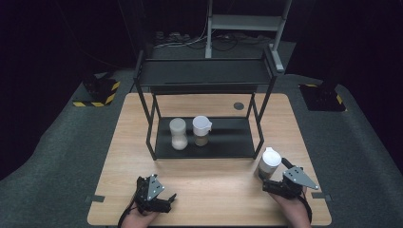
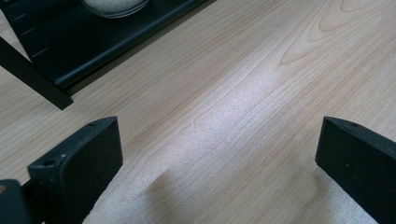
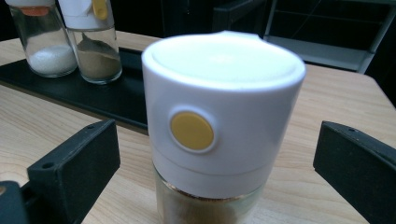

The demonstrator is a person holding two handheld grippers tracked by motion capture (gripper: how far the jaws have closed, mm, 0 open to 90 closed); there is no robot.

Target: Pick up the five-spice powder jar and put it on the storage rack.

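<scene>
Right tongs (image 3: 217, 154) stand apart, one jaw on either side of a jar (image 3: 219, 121) that rises between them without touching either. No brand, label or writing can be read on the jar or anything else. The jar has a tall white cap with a round yellow button facing these tongs, above a clear glass body holding a tan powder. In the high view the jar (image 1: 269, 163) stands on the table (image 1: 214, 183) just ahead of the right tongs (image 1: 272, 183), beside the near right leg of a black rack (image 1: 204, 76).

Left tongs (image 2: 217, 154) also stand apart, with bare wood grain between the jaws; in the high view the left tongs (image 1: 168, 199) lie low at the table's near edge, well apart from the jar.

The right gripper view shows the button and powder, which the high view leaves too small to tell. Beyond the jar to its left, on the rack's lower shelf (image 3: 116, 102), stand a jar of white grains (image 3: 44, 39) and a jar of brownish powder (image 3: 95, 39), touching or nearly so. The high view alone shows the rack's upper shelf.
</scene>
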